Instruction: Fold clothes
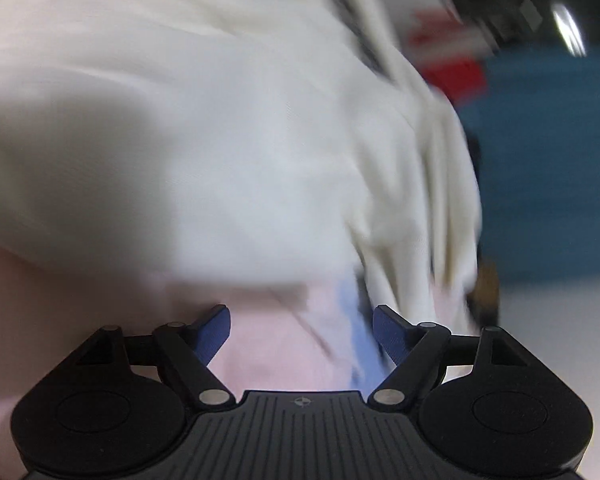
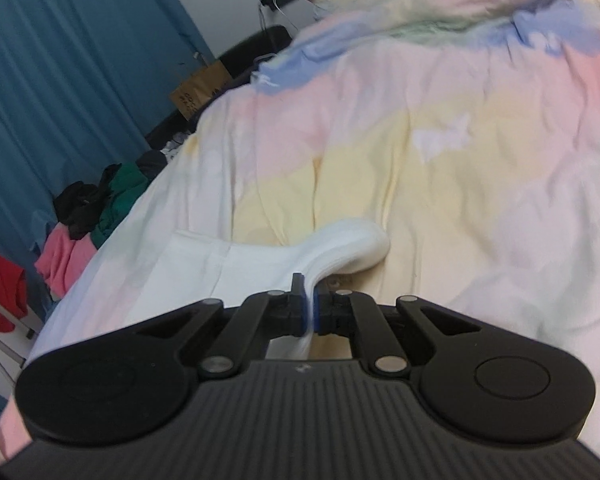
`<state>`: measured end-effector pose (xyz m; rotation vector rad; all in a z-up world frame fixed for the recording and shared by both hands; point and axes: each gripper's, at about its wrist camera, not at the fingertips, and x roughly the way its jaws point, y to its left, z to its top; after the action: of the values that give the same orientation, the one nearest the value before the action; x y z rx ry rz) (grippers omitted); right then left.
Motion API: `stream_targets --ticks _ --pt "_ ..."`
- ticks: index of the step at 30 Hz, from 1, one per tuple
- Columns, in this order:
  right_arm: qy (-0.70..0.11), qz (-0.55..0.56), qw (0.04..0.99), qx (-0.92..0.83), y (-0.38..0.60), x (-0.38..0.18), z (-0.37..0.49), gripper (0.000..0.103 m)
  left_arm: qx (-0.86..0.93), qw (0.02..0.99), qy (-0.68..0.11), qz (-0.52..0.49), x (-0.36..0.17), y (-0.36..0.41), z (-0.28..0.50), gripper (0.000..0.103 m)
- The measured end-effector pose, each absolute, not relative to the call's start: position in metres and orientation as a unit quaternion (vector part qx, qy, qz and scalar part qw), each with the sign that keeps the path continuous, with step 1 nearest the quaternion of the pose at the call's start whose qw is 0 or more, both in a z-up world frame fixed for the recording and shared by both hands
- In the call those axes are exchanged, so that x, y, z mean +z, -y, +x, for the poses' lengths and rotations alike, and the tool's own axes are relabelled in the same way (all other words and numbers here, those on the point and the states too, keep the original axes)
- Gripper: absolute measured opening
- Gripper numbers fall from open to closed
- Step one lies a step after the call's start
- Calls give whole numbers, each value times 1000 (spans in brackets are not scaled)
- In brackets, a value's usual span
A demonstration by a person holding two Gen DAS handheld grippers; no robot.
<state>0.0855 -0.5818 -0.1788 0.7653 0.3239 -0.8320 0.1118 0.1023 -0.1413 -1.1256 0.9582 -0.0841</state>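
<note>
Your right hand-held gripper [image 2: 309, 307] is clamped on a fold of the white garment [image 2: 228, 276], its blue pads pinching the cloth between them. Your left hand-held gripper [image 1: 302, 330] stands wide, nothing between its blue fingers [image 1: 214, 334], and hovers over the bed.

The surface is a bed covered by a pastel quilt [image 2: 440, 152] in pink, yellow, blue and white patches, rumpled toward the far end. Beyond its left edge you see a blue curtain [image 2: 60, 80], a heap of clothes [image 2: 96, 208] in black, green, pink and red on the floor side, and a brown paper bag [image 2: 200, 92] near a dark chair.

In the right wrist view the white garment lies flat on the quilt's near left part, with one rolled flap lifted from your pads and curling to the right. Its long axis cannot be told. In the left wrist view a blurred cream-white cloth [image 1: 220, 120] fills most of the frame above the pink quilt.
</note>
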Motion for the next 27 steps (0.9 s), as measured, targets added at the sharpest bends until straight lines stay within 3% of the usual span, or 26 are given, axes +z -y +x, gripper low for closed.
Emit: stream_targets --ticks 4,6,12,21,27 --pt "-138 374 831 -388 588 -179 84 6 30 704 -384 -597 -156 -139 108 64" --pt "-133 386 827 -386 590 -181 82 6 56 693 -366 -619 -158 -151 106 46" --pt "-128 439 801 -386 604 -198 73 6 89 696 -353 -618 -146 -169 108 16" --pt "-118 437 801 -393 603 -194 68 6 70 753 -350 -553 -68 -219 97 9" --pt "-106 444 785 -419 594 -180 48 6 59 752 -404 -518 -46 -245 83 9"
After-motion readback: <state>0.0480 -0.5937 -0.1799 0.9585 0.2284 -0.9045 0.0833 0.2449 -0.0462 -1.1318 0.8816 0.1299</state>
